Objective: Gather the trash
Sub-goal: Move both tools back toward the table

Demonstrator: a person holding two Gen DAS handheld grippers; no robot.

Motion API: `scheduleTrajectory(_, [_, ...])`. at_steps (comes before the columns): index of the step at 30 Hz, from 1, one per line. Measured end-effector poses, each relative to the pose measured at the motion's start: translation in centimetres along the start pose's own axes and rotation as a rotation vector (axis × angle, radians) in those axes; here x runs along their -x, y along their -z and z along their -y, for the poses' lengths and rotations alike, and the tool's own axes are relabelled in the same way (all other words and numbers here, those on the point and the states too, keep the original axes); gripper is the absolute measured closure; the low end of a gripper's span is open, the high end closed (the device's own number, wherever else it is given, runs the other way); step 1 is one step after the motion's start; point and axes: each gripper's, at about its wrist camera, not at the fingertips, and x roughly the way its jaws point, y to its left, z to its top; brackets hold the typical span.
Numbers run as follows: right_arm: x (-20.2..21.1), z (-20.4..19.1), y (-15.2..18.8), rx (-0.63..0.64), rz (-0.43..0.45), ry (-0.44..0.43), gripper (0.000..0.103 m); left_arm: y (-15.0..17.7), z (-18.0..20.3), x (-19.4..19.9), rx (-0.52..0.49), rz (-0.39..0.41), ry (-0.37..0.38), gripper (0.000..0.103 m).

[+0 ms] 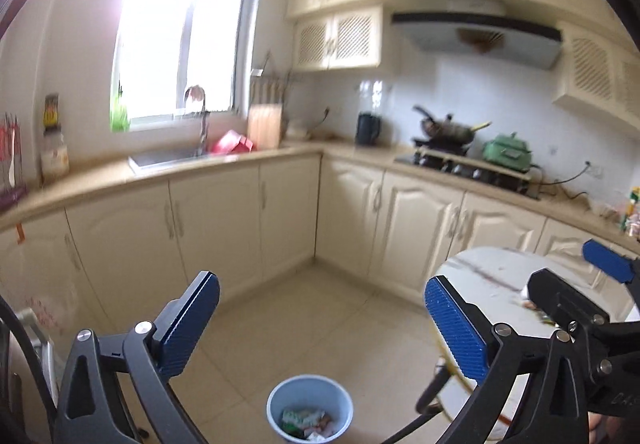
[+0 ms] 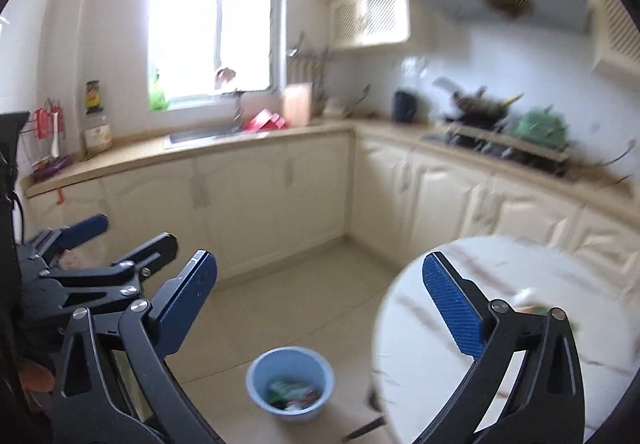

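Note:
A light blue bin [image 1: 310,408] [image 2: 290,380] stands on the tiled floor below both grippers, with crumpled wrappers [image 1: 304,420] inside it. My left gripper [image 1: 320,284] is open, high above the bin, with nothing between its blue pads. My right gripper [image 2: 320,260] is open too and holds nothing. Each gripper shows in the other's view: the right gripper [image 1: 576,272] at the right edge, the left gripper [image 2: 132,232] at the left. A round white marble table [image 1: 492,276] [image 2: 520,276] stands to the right, with a few small scraps [image 1: 532,302] [image 2: 532,304] lying on it.
Cream cabinets [image 1: 224,228] run along two walls under a beige counter. On it are a sink [image 1: 168,158] below the window, a black kettle [image 1: 368,128], a stove with a pan [image 1: 444,132] and a green pot [image 1: 508,152]. Bare floor lies between bin and cabinets.

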Motion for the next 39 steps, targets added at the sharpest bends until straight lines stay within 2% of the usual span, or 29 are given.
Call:
scheduleTrajectory(5, [7.0, 2.3, -0.8, 0.000, 0.085, 0.088, 0.000, 3.4, 4.9, 6.6, -0.038, 0.127, 0.052, 0.001])
scheduleTrajectory(8, [9.7, 4.5, -0.7, -0.027, 0.115, 0.117, 0.000, 7.3, 5.8, 10.3, -0.075, 0.164, 0.049, 0.001])
scheduleTrajectory(10, [11.3, 6.0, -0.5, -0.047, 0.132, 0.149, 0.000, 10.7, 7.9, 10.5, -0.108, 0.178, 0.058, 0.001])
scheduleTrajectory(12, [12.7, 7.7, -0.4, -0.062, 0.145, 0.182, 0.000, 12.4, 9.9, 11.1, -0.135, 0.182, 0.081, 0.001])
scheduleTrajectory(14, [13.7, 9.9, -0.1, -0.077, 0.150, 0.221, 0.000, 13.3, 11.9, 11.6, -0.164, 0.192, 0.132, 0.001])
scheduleTrajectory(17, [14.7, 12.9, 0.4, -0.114, 0.149, 0.273, 0.000, 13.1, 14.1, 11.3, -0.187, 0.170, 0.161, 0.001])
scheduleTrajectory(21, [15.0, 17.1, 1.3, -0.168, 0.122, 0.346, 0.000, 10.9, 14.8, 8.7, -0.215, 0.133, 0.195, 0.001])
scheduleTrajectory(22, [15.0, 18.2, 1.6, -0.182, 0.114, 0.360, 0.000, 9.3, 14.6, 7.1, -0.223, 0.121, 0.199, 0.001])
scheduleTrajectory(24, [14.6, 20.6, 2.3, -0.215, 0.089, 0.390, 0.000, 9.2, 15.4, 5.3, -0.246, 0.084, 0.224, 0.001])
scheduleTrajectory(27, [13.3, 24.0, 3.6, -0.259, 0.039, 0.412, 0.000, 7.1, 17.1, 1.2, -0.269, 0.017, 0.255, 0.001])
scheduleTrajectory(28, [12.5, 25.4, 4.2, -0.278, 0.008, 0.423, 0.000, 5.2, 17.5, -0.4, -0.272, 0.000, 0.261, 0.001])
scheduleTrajectory(30, [11.1, 27.4, 5.3, -0.303, -0.038, 0.426, 0.000, 5.1, 19.0, -3.4, -0.294, -0.054, 0.269, 0.001])
scheduleTrajectory(31, [10.1, 28.6, 6.0, -0.322, -0.071, 0.430, 0.000, 3.9, 19.8, -4.8, -0.303, -0.070, 0.276, 0.001])
scheduleTrajectory(39, [2.9, 34.9, 11.1, -0.424, -0.250, 0.413, 0.000, 2.5, 27.9, -16.0, -0.362, -0.287, 0.374, 0.001])
